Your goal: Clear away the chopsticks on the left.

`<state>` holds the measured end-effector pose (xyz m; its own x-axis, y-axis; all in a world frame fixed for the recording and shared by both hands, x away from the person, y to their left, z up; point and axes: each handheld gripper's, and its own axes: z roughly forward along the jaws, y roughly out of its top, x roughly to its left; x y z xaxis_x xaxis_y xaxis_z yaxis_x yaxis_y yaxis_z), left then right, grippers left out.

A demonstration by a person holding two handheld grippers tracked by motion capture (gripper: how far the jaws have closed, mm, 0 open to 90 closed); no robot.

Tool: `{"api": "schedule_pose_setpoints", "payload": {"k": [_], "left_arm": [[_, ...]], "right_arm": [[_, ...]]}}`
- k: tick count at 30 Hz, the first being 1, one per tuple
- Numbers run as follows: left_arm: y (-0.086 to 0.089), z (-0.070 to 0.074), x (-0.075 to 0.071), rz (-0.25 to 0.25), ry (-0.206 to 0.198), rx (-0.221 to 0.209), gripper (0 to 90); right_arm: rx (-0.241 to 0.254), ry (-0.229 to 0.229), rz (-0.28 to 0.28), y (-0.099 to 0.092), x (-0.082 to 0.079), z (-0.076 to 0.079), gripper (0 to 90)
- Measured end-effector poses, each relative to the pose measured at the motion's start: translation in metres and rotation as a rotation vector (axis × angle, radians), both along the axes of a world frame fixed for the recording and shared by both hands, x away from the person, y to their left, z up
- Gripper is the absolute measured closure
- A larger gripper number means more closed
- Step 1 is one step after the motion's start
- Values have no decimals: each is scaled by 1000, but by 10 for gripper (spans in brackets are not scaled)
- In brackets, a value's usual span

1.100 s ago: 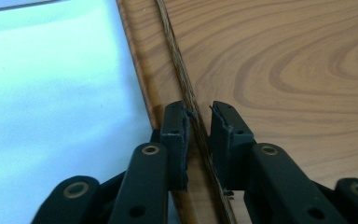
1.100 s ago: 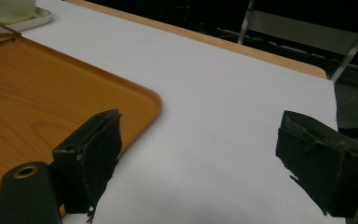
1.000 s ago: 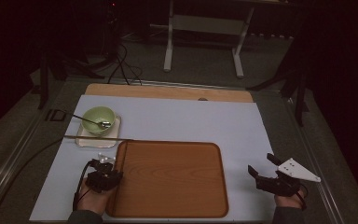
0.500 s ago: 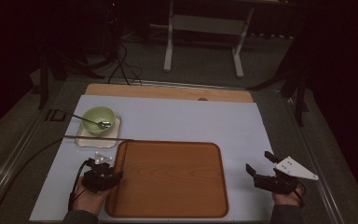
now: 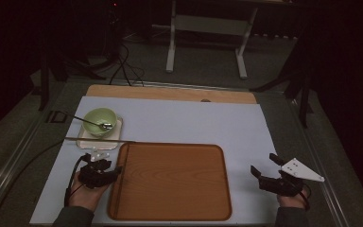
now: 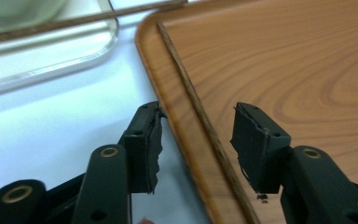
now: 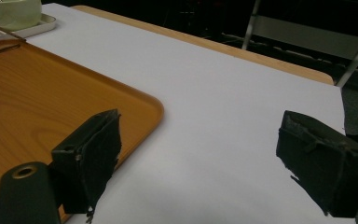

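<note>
Far left, rear of table (image 5: 179, 118): green bowl (image 5: 99, 119) with spoon (image 5: 92, 122) leaning in it, on a clear plate (image 5: 82, 142). One chopstick (image 5: 99, 139) lying across the plate's near edge, tip reaching the tray's far left corner.

Left front: left gripper (image 6: 196, 135), held in the left hand (image 5: 82, 194), at the left rim of the tray (image 5: 170, 184). Fingers (image 6: 144, 144) released, just been opening, parted to either side of the rim; pads clear of it. Second chopstick (image 6: 200, 121) lying on the tray just inside the left rim, running along it and passing between the two fingers, gripped by neither. Left finger over the white table cover, right finger over the wood.

Centre: wooden tray, rounded corners, raised rim, flat on the white cover, near the table's front edge. Surface bare apart from the chopstick at its left rim.

Right front: right gripper (image 5: 264, 171), held in the right hand (image 5: 290, 198), well apart from the tray's right rim, grey three-cornered plate on top. Fingers (image 7: 91, 154) released, spread wide, nothing between them; white cover beneath, tray corner behind the left finger in the right gripper view.

Rear, beyond the table: floor with cables and a white stand (image 5: 208, 28).
</note>
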<state>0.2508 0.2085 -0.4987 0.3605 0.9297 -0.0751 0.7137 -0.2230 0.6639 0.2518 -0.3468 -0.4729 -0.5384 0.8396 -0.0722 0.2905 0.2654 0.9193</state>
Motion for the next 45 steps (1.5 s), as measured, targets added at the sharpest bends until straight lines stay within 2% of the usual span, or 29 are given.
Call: {"api": "schedule_pose_setpoints", "payload": {"k": [4,8,11,22,31,38,45], "left_arm": [[7,-1,3,6,-18,-5,516],[11,-1,7,-7,-60,-4,505],[16,-1,11,-1,-84,15,481],[29,-1,19,34,-77,11,468],[47,5,29,33,-122,13,445],[58,2,40,30,-137,11,368],[65,0,51,32,-132,42,291]], "right_arm": [[-1,6,4,0,1,0,136],[-6,12,12,0,1,0,136],[-6,14,15,0,1,0,136],[-4,16,13,-1,1,0,136],[-2,19,13,-1,1,-1,136],[0,19,9,-2,1,-1,136],[2,20,9,-2,1,-1,136]]}}
